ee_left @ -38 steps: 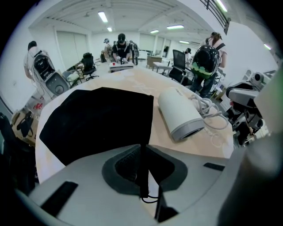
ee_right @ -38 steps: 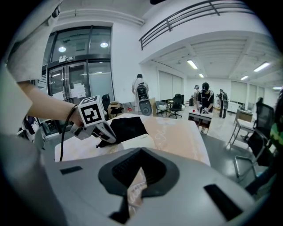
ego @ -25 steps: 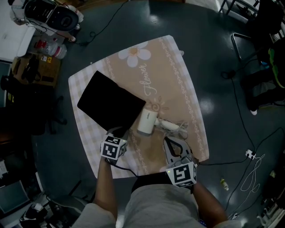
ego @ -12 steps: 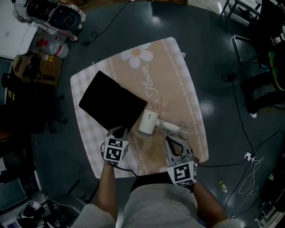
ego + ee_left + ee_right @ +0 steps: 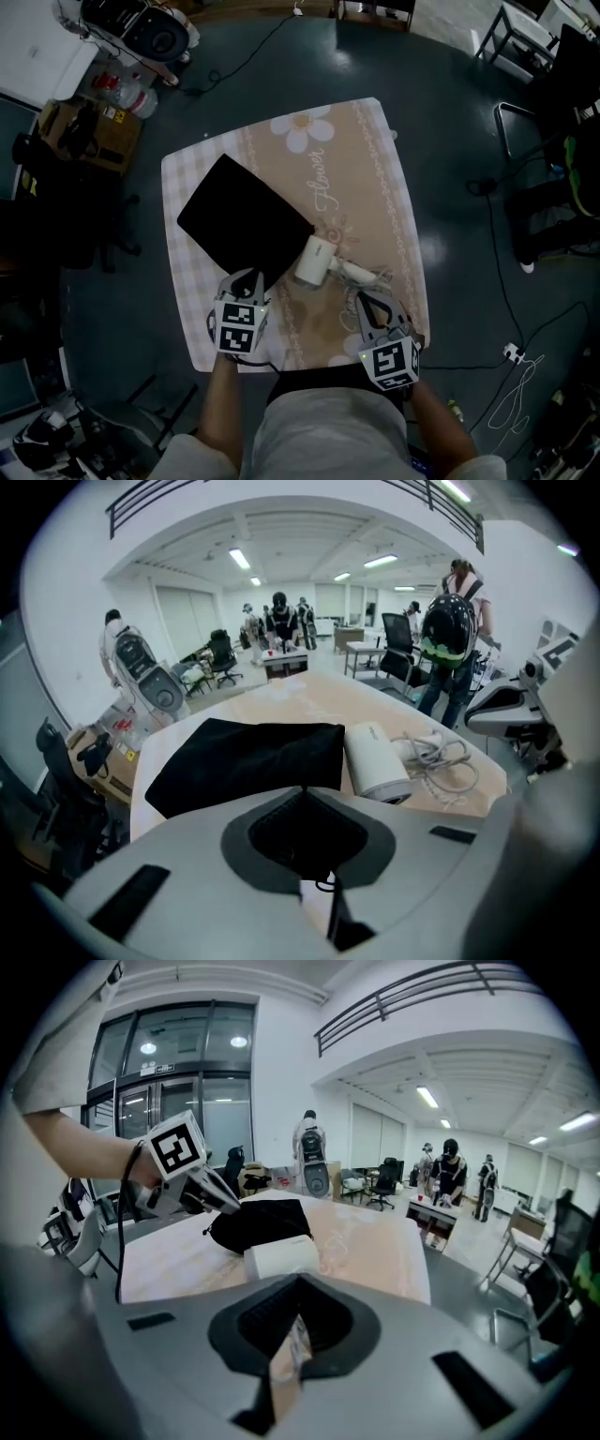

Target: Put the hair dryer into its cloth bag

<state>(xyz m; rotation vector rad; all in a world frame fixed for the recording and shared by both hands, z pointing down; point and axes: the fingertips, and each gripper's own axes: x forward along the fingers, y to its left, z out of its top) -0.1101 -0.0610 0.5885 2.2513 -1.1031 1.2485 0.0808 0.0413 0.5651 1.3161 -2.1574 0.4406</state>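
At the near edge of the desk (image 5: 380, 178), towards its left corner, the left claw (image 5: 246, 279) has just been closing. Its jaws are now nearly together, pinching the near corner of the black bag (image 5: 246, 223). In the left gripper view, dark cloth and a thin loop of drawstring sit between them. Near the right corner of the same edge, the right claw (image 5: 374, 302) hangs shut and empty, with only the tablecloth showing past its jaws.

A little further in, about midway along the near edge, the white hair dryer (image 5: 314, 261) lies on its side. Its barrel sits just beside the bag's near right edge, and its slimmer part points to the right. Its cord (image 5: 372, 275) lies loosely bunched beyond that, in front of the right claw.

The bag lies flat across the left half of the desk, reaching towards the far left corner.

The bag looks light and limp, so a single pinch will probably lift one layer and let the rest sag. The hem by the drawstring is the sensible hold. The dryer looks rigid, smooth and fairly weighty, and its barrel looks wide for the jaws. The narrower part should hold more surely. The loose cord may trail and catch on the bag's mouth.
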